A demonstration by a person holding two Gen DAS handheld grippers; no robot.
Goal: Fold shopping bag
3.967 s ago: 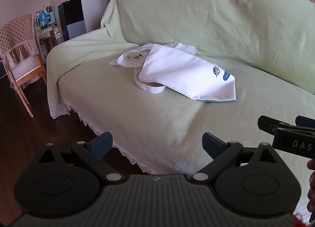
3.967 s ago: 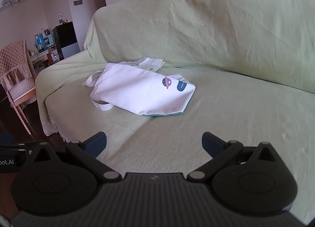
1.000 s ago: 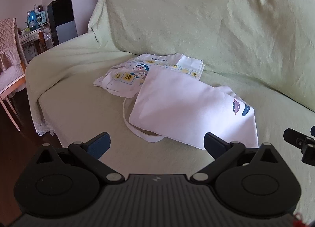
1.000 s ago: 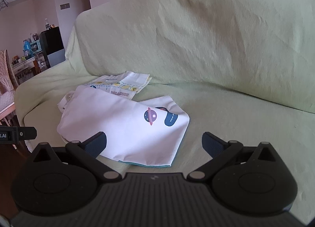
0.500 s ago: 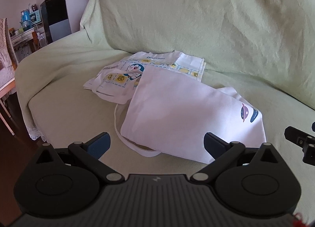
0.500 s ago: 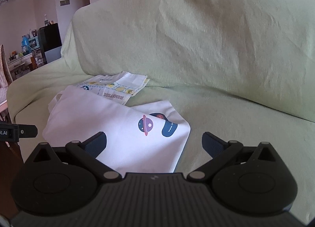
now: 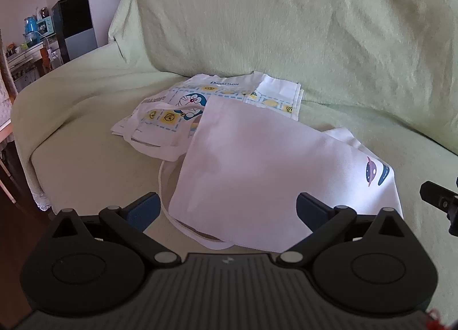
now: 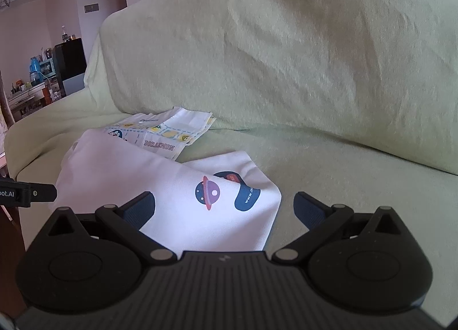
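Note:
A white shopping bag (image 7: 257, 164) with a purple planet print lies flat on the green-covered sofa seat; it also shows in the right wrist view (image 8: 171, 187). Its handle loop (image 7: 183, 227) hangs toward the front edge. My left gripper (image 7: 226, 210) is open and empty, just above the bag's near edge. My right gripper (image 8: 224, 207) is open and empty, over the bag's printed corner. The right gripper's tip shows at the right edge of the left wrist view (image 7: 438, 195).
A second bag with a Doraemon print (image 7: 200, 101) lies partly under the white bag, toward the sofa back (image 7: 286, 21). The sofa's front edge drops to a dark floor on the left. A black cabinet (image 7: 74, 24) and a cluttered table stand far left.
Both grippers have moved closer to the white bag and lower over the sofa seat. Both have stayed open. The bag has not moved.

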